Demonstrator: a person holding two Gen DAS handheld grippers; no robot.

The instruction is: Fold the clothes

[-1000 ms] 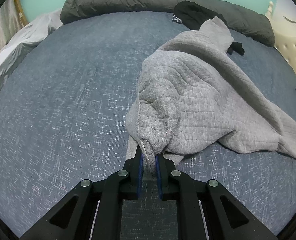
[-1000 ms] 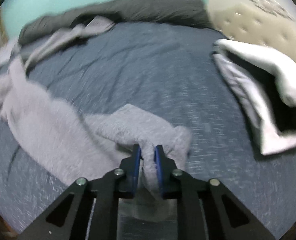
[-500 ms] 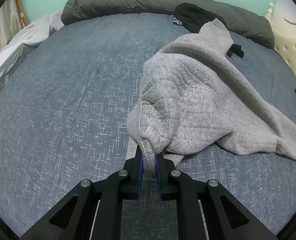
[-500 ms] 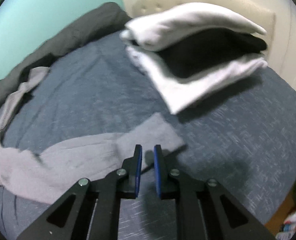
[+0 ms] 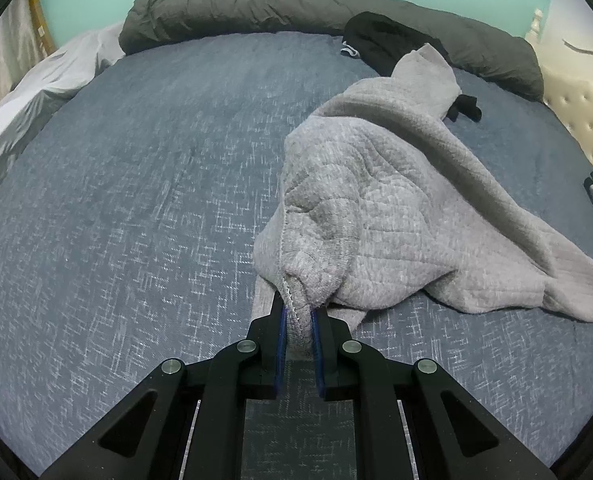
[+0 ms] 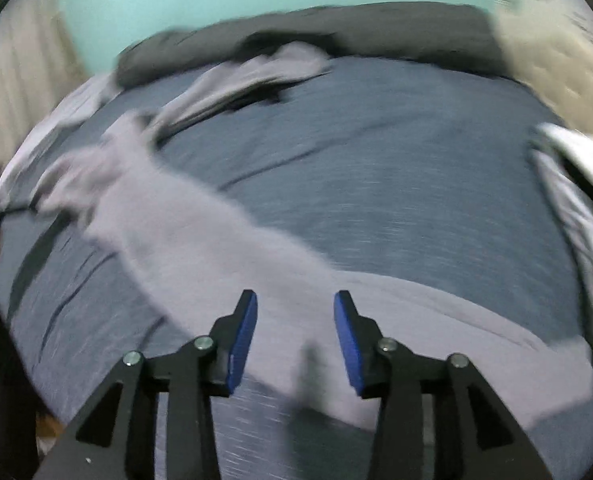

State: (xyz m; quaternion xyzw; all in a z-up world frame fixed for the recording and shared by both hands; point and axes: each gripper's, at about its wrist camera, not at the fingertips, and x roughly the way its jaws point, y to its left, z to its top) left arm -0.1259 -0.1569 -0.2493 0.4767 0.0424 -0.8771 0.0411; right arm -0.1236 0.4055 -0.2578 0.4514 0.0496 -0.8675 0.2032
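A grey quilted sweatshirt (image 5: 380, 204) lies bunched on the blue bed (image 5: 136, 184). My left gripper (image 5: 298, 320) is shut on a rolled edge of it near the front. In the blurred right wrist view the same sweatshirt (image 6: 200, 240) stretches flat from the far left to the near right. My right gripper (image 6: 295, 312) hovers just over that cloth with its jaws opening. Nothing is pinched between its blue pads (image 6: 242, 336).
A dark grey duvet (image 5: 296, 4) runs along the bed's far edge with a black garment (image 5: 384, 40) beside it. A pale sheet (image 5: 40, 92) hangs at the left. Folded white and black clothes (image 6: 576, 184) sit at the right near the padded headboard (image 6: 552, 40).
My right gripper let go of the sweatshirt's end, swung from the folded pile back toward the sweatshirt, and opened its jaws. The left gripper kept its grip and stayed still.
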